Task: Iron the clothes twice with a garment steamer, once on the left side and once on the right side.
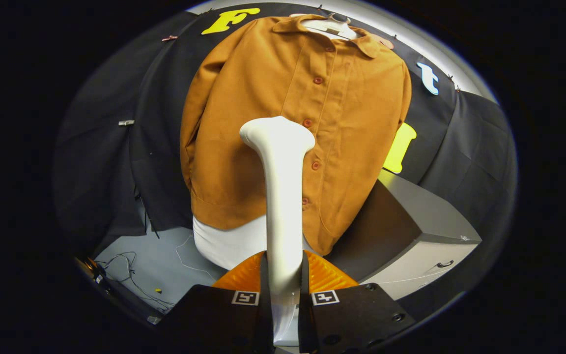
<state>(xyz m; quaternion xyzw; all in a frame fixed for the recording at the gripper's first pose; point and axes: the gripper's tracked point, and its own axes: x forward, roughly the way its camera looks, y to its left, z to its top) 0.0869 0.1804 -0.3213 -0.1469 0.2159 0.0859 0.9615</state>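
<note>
- Two passes are asked for, and nothing visible is telling me whether either is done; my judgement is that the approach step is in hand, with the tool lined up on the garment.
- Going from the left: loose cables (130, 275) are lying on the grey floor (165, 255), beside the booth's dark cloth wall.
- Next, the left half of the brown jacket (243, 93) is hanging flat, its sleeve falling down the outer side, and a white garment (229, 243) is showing beneath its hem.
- In the middle, the gripper (283, 290) is clamping the white garment steamer (283, 196): both orange fingers (239, 275) are pressing on its handle from either side, so the jaws are closed on it.
- The steamer's head is pointing up and forward, sitting over the buttoned placket near the jacket's middle; whether it is touching the fabric I cannot tell.
- Above, a white hanger (329, 24) is carrying the jacket by the collar.
- On the right, the other front panel is hanging smooth, and a grey cabinet (420, 231) is standing beside and below it.
- The next move, as I judge it, is calling for shifting the head off the buttons onto one panel, then drawing it along the cloth while holding the grip firm.
</note>
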